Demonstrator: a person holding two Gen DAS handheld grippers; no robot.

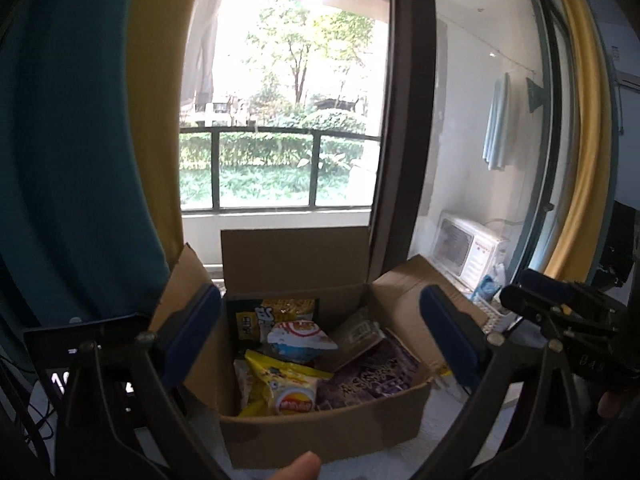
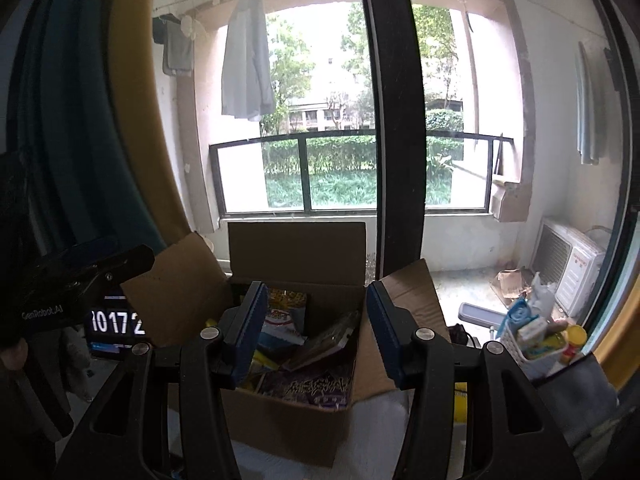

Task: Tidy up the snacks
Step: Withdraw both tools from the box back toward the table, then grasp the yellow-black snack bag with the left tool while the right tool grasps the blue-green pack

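Observation:
An open cardboard box (image 1: pixel 320 432) stands on a white surface in front of me, flaps up. Inside lie several snack bags: a yellow chip bag (image 1: pixel 284 388), a white and red bag (image 1: pixel 300 340), a black and yellow bag (image 1: pixel 272 316), a purple bag (image 1: pixel 372 380) and a dark flat pack (image 1: pixel 356 336). My left gripper (image 1: pixel 320 340) is open and empty, hovering in front of the box. My right gripper (image 2: pixel 316 332) is open and empty, also in front of the box (image 2: pixel 288 424), over the purple bag (image 2: pixel 316 388). The right gripper body shows in the left wrist view (image 1: pixel 560 304).
A white basket (image 2: pixel 536 344) with small items stands to the right of the box. A screen with digits (image 2: pixel 116 328) stands at the left. Behind the box are a dark window post (image 2: pixel 396 120), curtains (image 1: pixel 80 140) and a balcony with an air-conditioner unit (image 2: pixel 568 268).

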